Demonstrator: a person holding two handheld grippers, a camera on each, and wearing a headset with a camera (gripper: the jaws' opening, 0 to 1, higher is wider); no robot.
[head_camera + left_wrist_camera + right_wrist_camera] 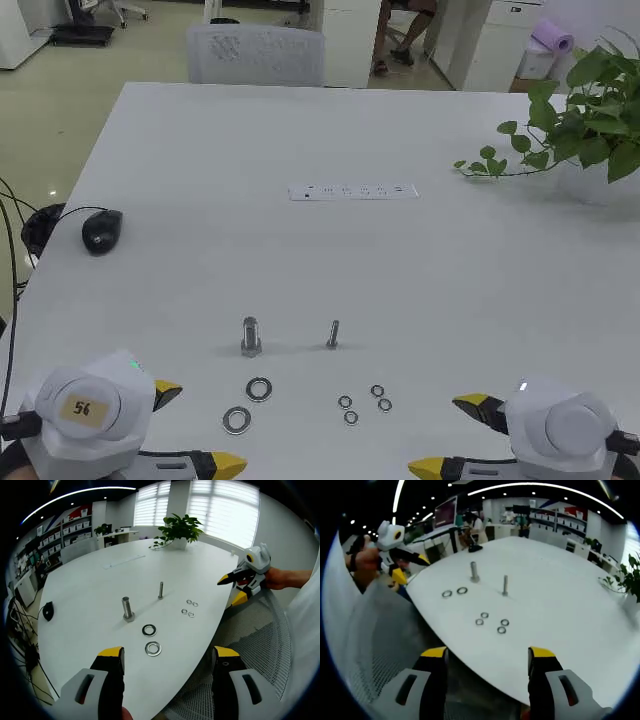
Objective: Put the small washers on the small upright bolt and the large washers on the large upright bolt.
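Head view puts both tools at the near edge of the table point(300, 260), at its bottom corners. The left gripper point(195, 428) has its yellow-tipped jaws spread wide with nothing between them, and the right gripper point(448, 435) is equally wide open and empty. Each gripper's own view confirms this, with two parted jaws and only bare tabletop past them.

Just beyond the grippers lie the loose parts. The two large washers point(248, 404) rest flat on the near left, close together but apart. The four small washers point(365, 404) sit in a loose cluster to their right, each one separate from the others.

A little farther back stand the two targets. The large bolt point(251, 337) is upright just behind the large washers, and the small bolt point(333, 334) is upright to its right, behind the small cluster. Both shanks look bare, with no washer threaded on either.

By my judgement the task has not begun: all six washers are on the table, none is gripped and none is placed. Every pick and every drop over a bolt is left to do.

Farther off, a power strip point(353, 191) lies mid-table, a mouse point(101, 230) sits at the left edge and a plant point(590, 110) stands at the far right.
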